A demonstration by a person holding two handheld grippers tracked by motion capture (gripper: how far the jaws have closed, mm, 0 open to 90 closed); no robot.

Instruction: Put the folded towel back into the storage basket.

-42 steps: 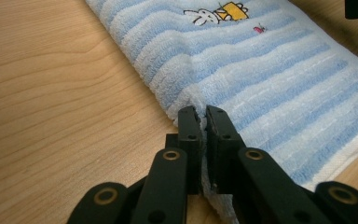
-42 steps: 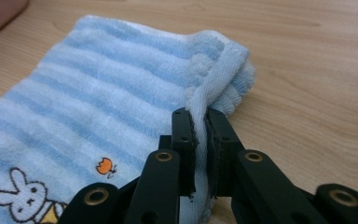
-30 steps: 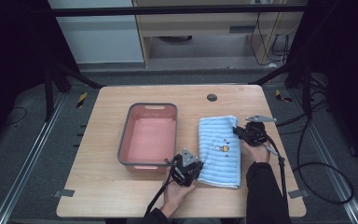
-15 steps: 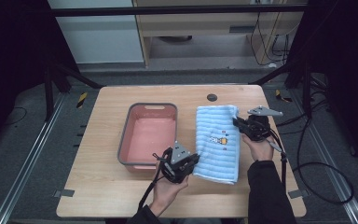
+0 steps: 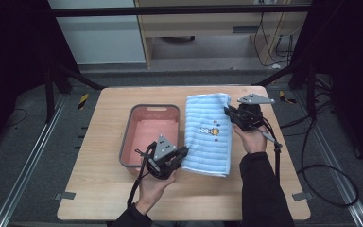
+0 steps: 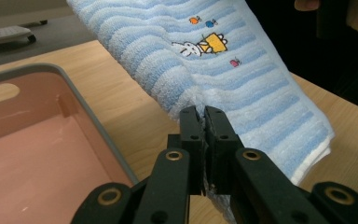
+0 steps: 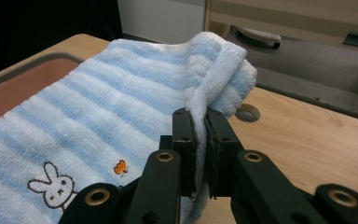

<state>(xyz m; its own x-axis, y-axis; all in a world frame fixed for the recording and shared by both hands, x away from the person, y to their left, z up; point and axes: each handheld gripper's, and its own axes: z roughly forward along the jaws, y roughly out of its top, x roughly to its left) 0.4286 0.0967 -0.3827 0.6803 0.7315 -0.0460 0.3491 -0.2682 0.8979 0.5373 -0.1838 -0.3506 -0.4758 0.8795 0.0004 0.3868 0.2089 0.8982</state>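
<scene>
Now that both my hands have come up off the table, the towel is lifted along with them instead of lying flat as it did a second ago. Left first: the pink basin sits where it was, empty, just beside the towel's near-left edge. My left gripper is clenched on that near-left edge; in the left gripper view the jaws pinch the striped cloth tight, with the fold bunched right at the tips. The towel has shifted a bit toward the basin and hangs tilted, rabbit print up. Further right, my right gripper is clamped on the far-right edge; the right gripper view shows the hem caught between the pads and drooping over them. Far corner is bunched up. I judge this as the carry step: towel grasped at two points and raised, likely headed into the basin, not yet over it.
</scene>
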